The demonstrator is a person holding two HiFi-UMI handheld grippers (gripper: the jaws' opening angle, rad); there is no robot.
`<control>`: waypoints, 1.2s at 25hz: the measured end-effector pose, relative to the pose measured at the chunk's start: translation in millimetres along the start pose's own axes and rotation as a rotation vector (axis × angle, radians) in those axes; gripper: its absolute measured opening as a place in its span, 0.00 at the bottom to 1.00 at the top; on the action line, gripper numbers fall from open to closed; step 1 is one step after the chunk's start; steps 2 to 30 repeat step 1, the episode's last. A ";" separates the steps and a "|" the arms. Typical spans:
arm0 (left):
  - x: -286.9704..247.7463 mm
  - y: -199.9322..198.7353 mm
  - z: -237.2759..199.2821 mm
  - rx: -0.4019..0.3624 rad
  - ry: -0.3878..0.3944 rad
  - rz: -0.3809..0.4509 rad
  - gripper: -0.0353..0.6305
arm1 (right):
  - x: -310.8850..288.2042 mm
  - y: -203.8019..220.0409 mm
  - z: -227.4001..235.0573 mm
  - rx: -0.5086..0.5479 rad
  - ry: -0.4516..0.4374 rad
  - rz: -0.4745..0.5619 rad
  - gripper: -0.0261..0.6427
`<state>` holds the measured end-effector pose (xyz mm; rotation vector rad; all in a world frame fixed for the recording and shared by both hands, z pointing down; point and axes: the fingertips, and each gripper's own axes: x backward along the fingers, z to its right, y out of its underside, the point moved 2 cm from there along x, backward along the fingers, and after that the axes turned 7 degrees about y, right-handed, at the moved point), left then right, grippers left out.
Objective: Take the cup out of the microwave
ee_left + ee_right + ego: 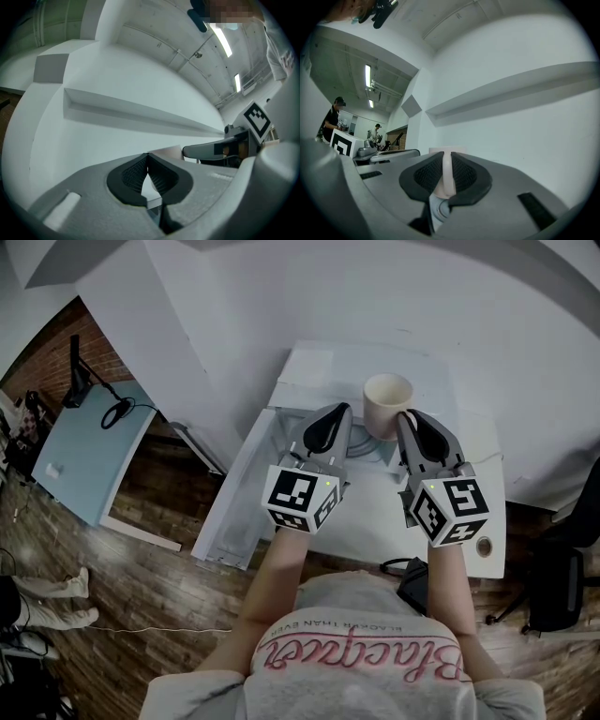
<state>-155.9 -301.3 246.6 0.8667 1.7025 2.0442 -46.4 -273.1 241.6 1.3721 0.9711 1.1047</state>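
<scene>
— Wooden floor [141, 568] at the left, white wall [422, 296] behind, white worktop [469, 531] under both hands. Anything more around?

— Pale blue table [89, 460] at the far left, well apart from the worktop, with a black cable on it. Black bag [553, 587] on the floor at the far right.

— And the microwave [319, 367]?

— White, against the wall, seen from above. Door [234, 502] swung open toward the left.

— Position of the cup [387, 404]?

— At the front of the microwave, by its opening, upright, mouth facing up, pale cream in colour. Between the tips of the two grippers, nearer to the right one. Standing or lifted: not possible to tell from above.

— Right gripper [408, 423], holding something?

— Yes. Fingers [464, 176] narrow, closed on the handle of the cup. Handle visible as a pale vertical strip between the black pads, touching both.

— Left gripper [330, 423]?

— Just beside the cup, on its left. Fingers [129, 176] pressed together at the tips, nothing between them. Only the rim of the cup showing behind them, not touched.

— Both held level?

— Almost level, both pointing toward the wall. Marker cubes facing up toward the head camera.
</scene>
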 end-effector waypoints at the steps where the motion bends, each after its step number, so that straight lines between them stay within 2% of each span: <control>1: 0.1 -0.4 -0.2 0.001 0.001 0.001 0.06 | 0.0 -0.4 -0.6 0.001 -0.001 0.001 0.12; 30: 0.1 -0.4 -0.2 0.001 0.001 0.001 0.06 | 0.0 -0.4 -0.6 0.001 -0.001 0.001 0.12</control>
